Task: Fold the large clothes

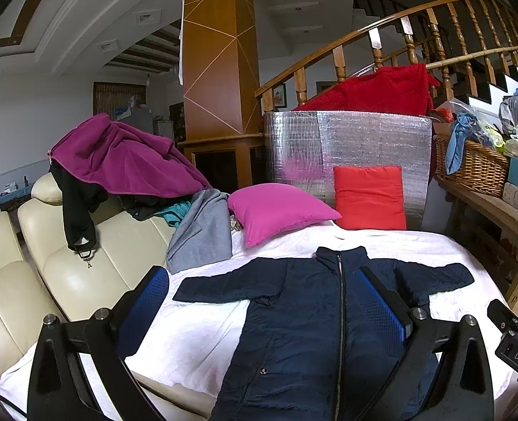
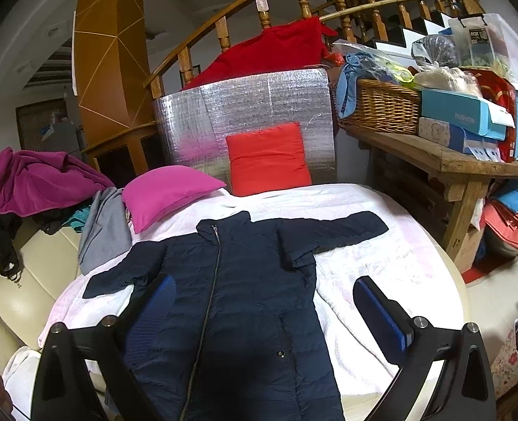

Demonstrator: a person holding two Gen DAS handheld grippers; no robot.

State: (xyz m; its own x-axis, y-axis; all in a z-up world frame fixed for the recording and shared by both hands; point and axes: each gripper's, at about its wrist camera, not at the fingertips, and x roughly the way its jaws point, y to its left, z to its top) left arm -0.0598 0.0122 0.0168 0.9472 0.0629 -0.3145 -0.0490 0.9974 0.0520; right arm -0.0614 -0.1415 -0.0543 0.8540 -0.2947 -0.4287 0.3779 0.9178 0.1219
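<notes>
A long dark navy padded coat lies flat and zipped on a white blanket, collar away from me, both sleeves spread out sideways. My left gripper hovers open above the coat's lower body, with nothing between its blue pads. My right gripper also stands open over the coat's lower half; its right pad is above the blanket beside the coat. Part of the other gripper's body shows at the right edge of the left wrist view.
A cream leather sofa at left carries a heap of magenta, black and grey clothes. Pink and red cushions lean by a silver foil board. A wooden bench with a wicker basket and boxes stands right.
</notes>
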